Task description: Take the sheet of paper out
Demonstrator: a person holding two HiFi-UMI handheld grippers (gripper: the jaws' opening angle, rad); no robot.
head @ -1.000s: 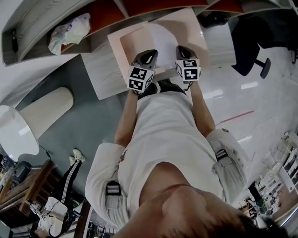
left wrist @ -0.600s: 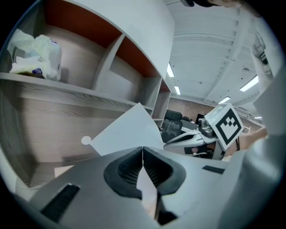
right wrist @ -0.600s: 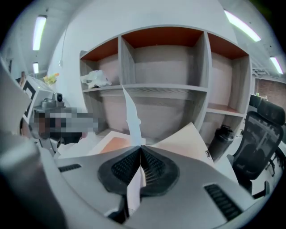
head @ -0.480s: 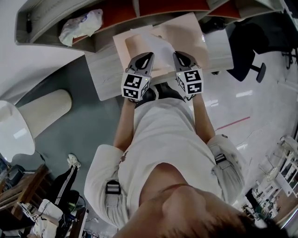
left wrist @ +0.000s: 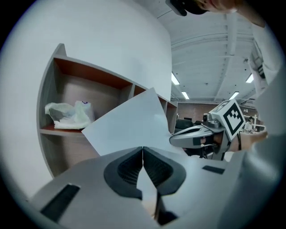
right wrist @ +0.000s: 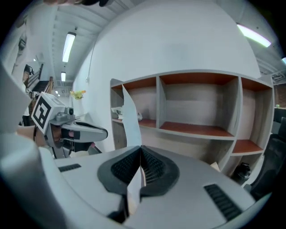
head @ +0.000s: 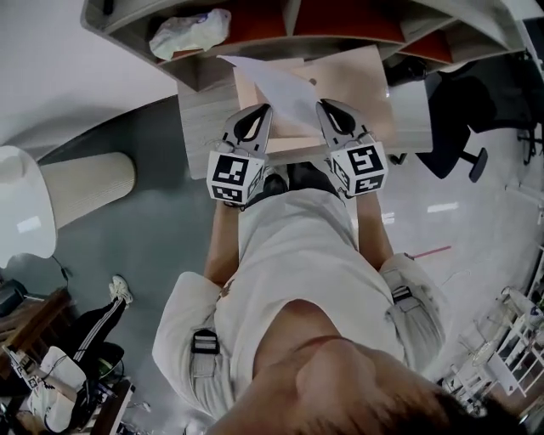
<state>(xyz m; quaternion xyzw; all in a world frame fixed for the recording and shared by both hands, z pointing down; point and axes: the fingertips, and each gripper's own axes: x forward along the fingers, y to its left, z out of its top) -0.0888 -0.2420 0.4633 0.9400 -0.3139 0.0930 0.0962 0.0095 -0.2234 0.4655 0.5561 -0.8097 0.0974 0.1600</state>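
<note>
The white sheet of paper (head: 279, 85) hangs in the air above the pink folder (head: 357, 81), which lies on the small wooden table (head: 197, 119). My left gripper (head: 262, 110) is shut on the sheet's near left edge and my right gripper (head: 325, 108) on its near right edge. In the left gripper view the sheet (left wrist: 129, 127) rises tilted from the shut left gripper (left wrist: 143, 150), with the right gripper (left wrist: 196, 136) beside it. In the right gripper view the sheet (right wrist: 129, 116) shows edge-on, pinched in the right gripper (right wrist: 141, 152). The left gripper (right wrist: 85, 132) is at that view's left.
A grey shelf unit (head: 280, 25) with red-brown boards stands right behind the table. A crumpled plastic bag (head: 189, 32) lies in its left compartment. A black office chair (head: 463, 102) is at the right, and a pale cylinder (head: 89, 187) lies on the floor at the left.
Both grippers have risen together with the sheet. It has come up off the pink folder and now stands tilted in front of the shelf.
</note>
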